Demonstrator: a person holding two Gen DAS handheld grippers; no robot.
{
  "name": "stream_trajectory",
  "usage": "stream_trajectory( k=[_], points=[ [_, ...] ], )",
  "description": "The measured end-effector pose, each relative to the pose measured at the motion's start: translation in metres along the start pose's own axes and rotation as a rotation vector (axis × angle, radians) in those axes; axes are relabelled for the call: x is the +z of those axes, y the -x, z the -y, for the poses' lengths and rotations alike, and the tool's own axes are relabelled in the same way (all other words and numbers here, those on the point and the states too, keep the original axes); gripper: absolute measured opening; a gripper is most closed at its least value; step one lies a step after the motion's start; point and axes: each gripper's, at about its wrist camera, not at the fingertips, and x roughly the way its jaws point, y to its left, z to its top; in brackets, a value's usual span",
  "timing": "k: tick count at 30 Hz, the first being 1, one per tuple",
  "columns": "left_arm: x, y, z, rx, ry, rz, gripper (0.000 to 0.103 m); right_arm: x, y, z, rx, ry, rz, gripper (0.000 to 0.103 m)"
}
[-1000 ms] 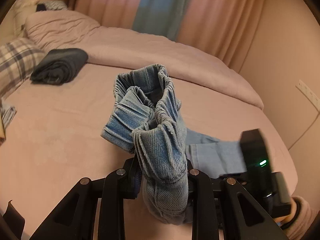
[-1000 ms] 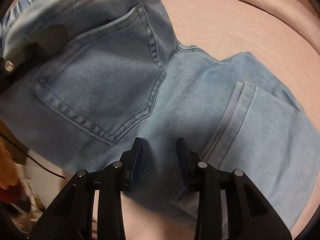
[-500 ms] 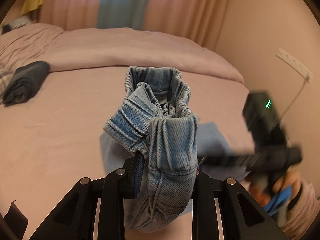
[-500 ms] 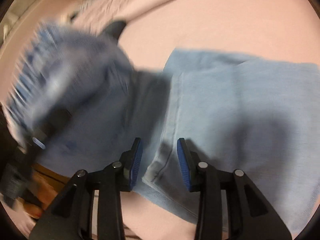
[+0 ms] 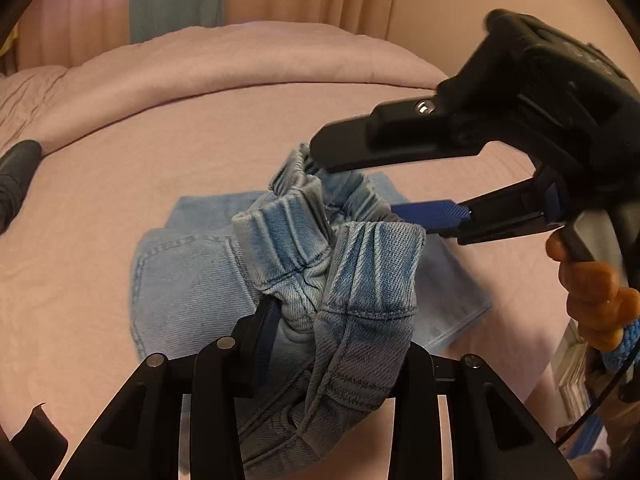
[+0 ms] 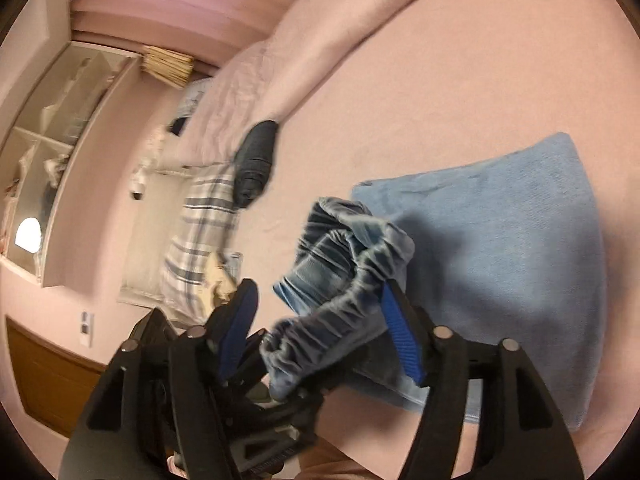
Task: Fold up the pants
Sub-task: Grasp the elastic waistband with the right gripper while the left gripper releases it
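Left gripper (image 5: 336, 328) jaws opening, bunched elastic waistband (image 5: 320, 240) of light-blue jeans (image 5: 188, 276) between them, pads apparently in contact. Right gripper (image 6: 320, 320) spread wide, jaws opening, straddling same waistband bunch without pinching. Jeans on pink bed (image 5: 120, 160): legs already doubled flat, waist end lifted above them. Judged partway: leg fold done; waist section yet to be laid over and flattened. Dark folded garment (image 6: 256, 160) well apart near pillows.

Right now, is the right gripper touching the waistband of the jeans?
Touching. In the left wrist view, the opening right gripper straddles the gathered waistband, its upper finger resting on the far rim; no jaws pinch shows.
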Motion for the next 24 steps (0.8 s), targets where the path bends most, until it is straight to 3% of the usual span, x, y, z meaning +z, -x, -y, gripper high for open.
stream_trajectory(
  k=[4, 15, 21, 24],
  points=[
    [0.000, 0.003, -0.011, -0.119, 0.049, 0.002, 0.047, 0.003, 0.004, 0.012, -0.076, -0.024, -0.053, 0.069],
    [-0.013, 0.015, -0.028, -0.204, 0.087, 0.014, 0.047, 0.012, -0.013, 0.016, -0.127, -0.071, -0.121, 0.070],
    [-0.029, 0.031, -0.030, -0.228, 0.059, 0.016, 0.047, 0.019, -0.011, 0.027, -0.126, -0.184, -0.150, 0.071],
    [-0.031, 0.037, -0.031, -0.247, 0.065, 0.020, 0.047, 0.020, -0.011, 0.024, -0.156, -0.150, -0.169, 0.072]
  ],
)
